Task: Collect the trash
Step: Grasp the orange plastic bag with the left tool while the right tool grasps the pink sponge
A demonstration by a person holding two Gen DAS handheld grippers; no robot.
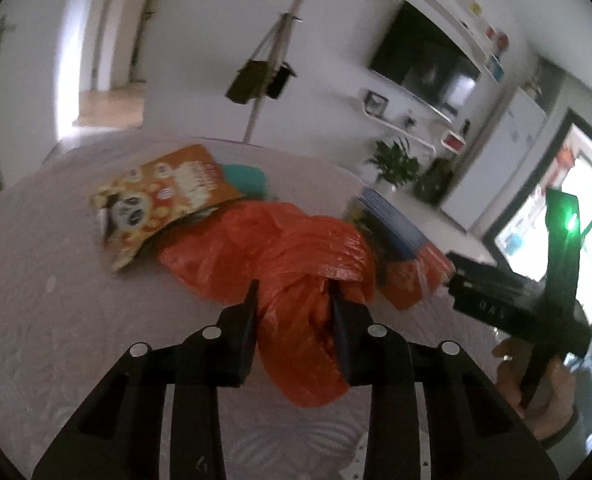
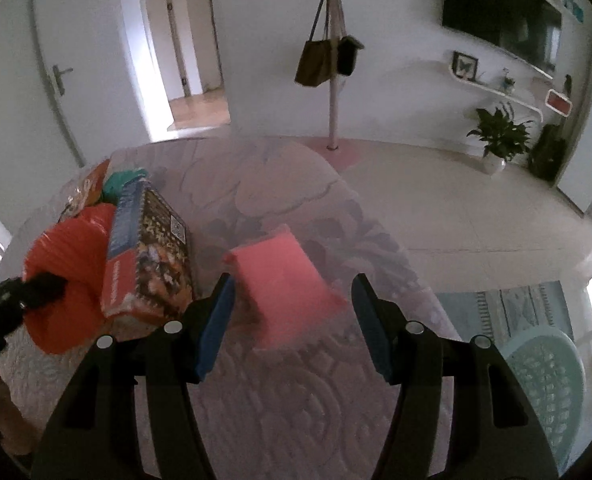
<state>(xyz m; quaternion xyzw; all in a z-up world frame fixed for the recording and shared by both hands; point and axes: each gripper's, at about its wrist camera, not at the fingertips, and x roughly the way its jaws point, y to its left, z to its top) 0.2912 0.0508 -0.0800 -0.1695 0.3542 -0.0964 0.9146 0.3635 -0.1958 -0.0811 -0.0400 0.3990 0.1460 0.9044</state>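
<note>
A crumpled orange plastic bag [image 1: 296, 248] lies on the quilted cover. My left gripper [image 1: 293, 296] is shut on the bag's near end, with plastic bunched between both fingers; the right wrist view shows the same grip at its left edge [image 2: 43, 284]. Behind the bag lie an orange popcorn packet [image 1: 163, 196] and a teal item [image 1: 247, 176]. A printed cardboard box [image 2: 151, 256] stands next to the bag. My right gripper [image 2: 292, 276] stands open over a pink flat packet [image 2: 283, 292], which lies between the fingers without touching the blue pads.
The quilted cover [image 2: 296, 400] drops off at its right edge to a tiled floor. A teal plastic chair [image 2: 544, 376] stands at lower right. A coat pole with hanging bags [image 2: 332, 60] and a potted plant [image 2: 500, 132] stand further off.
</note>
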